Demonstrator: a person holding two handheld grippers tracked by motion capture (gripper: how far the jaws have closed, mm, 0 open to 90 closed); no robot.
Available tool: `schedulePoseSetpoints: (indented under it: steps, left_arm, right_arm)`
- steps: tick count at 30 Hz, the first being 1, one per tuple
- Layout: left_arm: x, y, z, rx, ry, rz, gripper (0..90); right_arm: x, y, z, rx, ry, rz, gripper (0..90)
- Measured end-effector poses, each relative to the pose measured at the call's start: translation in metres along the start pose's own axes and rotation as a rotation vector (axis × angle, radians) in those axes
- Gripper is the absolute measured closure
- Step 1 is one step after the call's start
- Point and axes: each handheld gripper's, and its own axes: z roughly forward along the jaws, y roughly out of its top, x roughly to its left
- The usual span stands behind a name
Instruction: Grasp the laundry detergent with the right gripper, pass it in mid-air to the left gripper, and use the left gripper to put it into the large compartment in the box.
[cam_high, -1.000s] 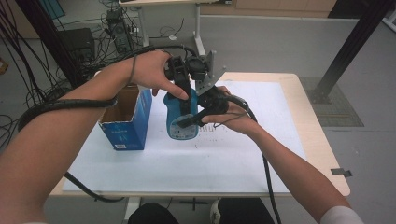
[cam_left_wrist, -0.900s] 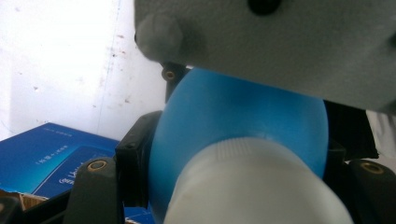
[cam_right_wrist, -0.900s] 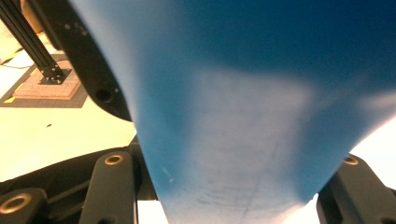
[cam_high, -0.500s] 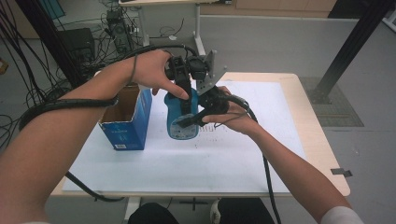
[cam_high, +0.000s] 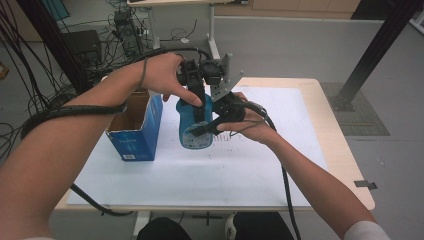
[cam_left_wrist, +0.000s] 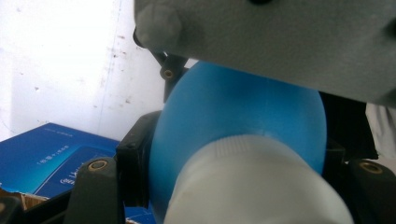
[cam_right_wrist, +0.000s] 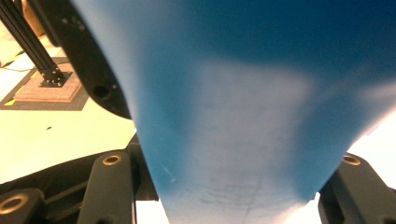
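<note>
**benchwatcher:** so where's the blue bottle (cam_high: 194, 131) sitting right now?

**gripnerd:** Upright on the white sheet (cam_high: 200, 175) that covers the desk (cam_high: 345, 165), roughly mid-width and closer to the far edge than the near one. Both tools are on it at once. The left gripper (cam_high: 199, 102) comes down from above with its black jaws pinching the top end, around the white cap (cam_left_wrist: 252, 182) (the left gripper view has that cap and the bottle's blue shoulder (cam_left_wrist: 233, 107) wedged right between the jaws). The right gripper (cam_high: 206, 129) comes in from the right side and clamps the lower body, low down by the label.

**benchwatcher:** jaws actually pressing or just hovering?

**gripnerd:** Pressing, far as I can see. In the right gripper view the blue wall (cam_right_wrist: 243, 116) runs straight down between the two black jaws, touching both. Nothing spread wide on either one.

**benchwatcher:** anything else up there?

**gripnerd:** An open blue cardboard box (cam_high: 135, 135) just beside the bottle, toward the desk's left edge, flaps up. Whether they touch I can't tell.
</note>
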Motion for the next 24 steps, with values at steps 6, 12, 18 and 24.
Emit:
schedulePoseSetpoints:
  steps: [6, 12, 18, 24]
  left_arm:
    - [0.0001, -0.0003, -0.0005, -0.009, 0.0, -0.002, 35.5]
    - [0.0005, -0.0006, -0.0015, -0.007, 0.002, 0.001, 35.5]
    - [0.0001, -0.0005, -0.0012, -0.009, 0.001, -0.003, 35.5]
    - [0.0007, -0.0008, -0.0025, -0.012, 0.001, -0.003, 35.6]
  right_arm:
    - [-0.0007, -0.0001, -0.0003, -0.003, 0.002, -0.001, 42.8]
    - [-0.001, 0.0001, -0.0008, -0.006, -0.003, 0.003, 42.6]
    - [-0.0015, 0.0001, -0.0006, -0.006, 0.001, -0.003, 42.4]
    - [-0.0013, 0.0003, -0.0015, -0.008, -0.003, 0.003, 42.2]
